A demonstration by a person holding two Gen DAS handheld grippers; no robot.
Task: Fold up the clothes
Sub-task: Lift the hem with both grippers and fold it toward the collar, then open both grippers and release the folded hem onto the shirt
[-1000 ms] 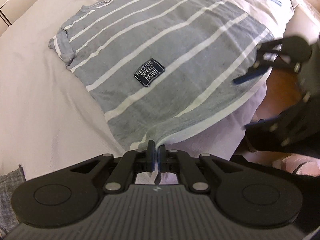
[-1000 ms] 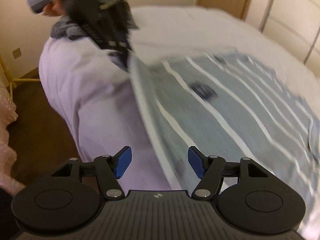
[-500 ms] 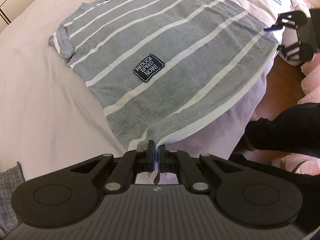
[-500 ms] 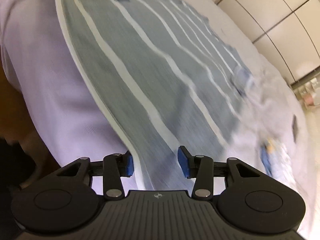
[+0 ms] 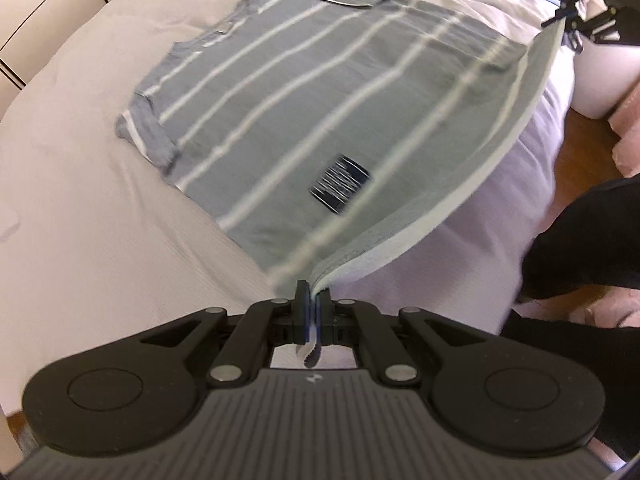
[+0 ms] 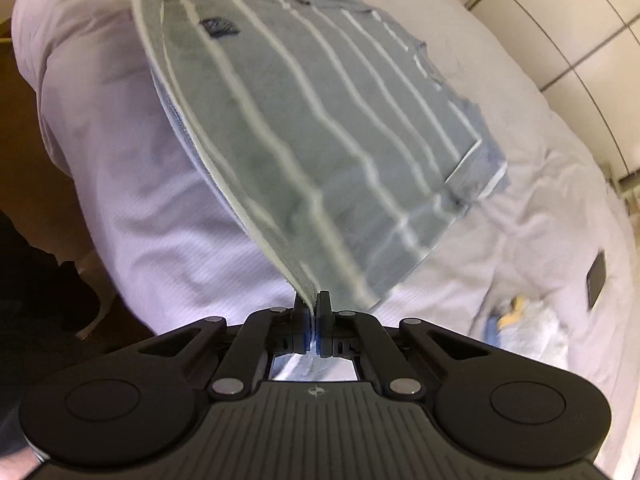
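Both grippers — left gripper, right gripper — pinch the striped T-shirt's hem at the bed's edge — lift both corners evenly.

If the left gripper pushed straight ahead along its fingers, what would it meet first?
The left gripper is shut on the striped T-shirt hem, so it would likely bunch the shirt's own fabric ahead first, with the bed beneath; depth is unclear.

Pale bed filling the frame, brown wooden floor at right, cream wardrobe doors upper right
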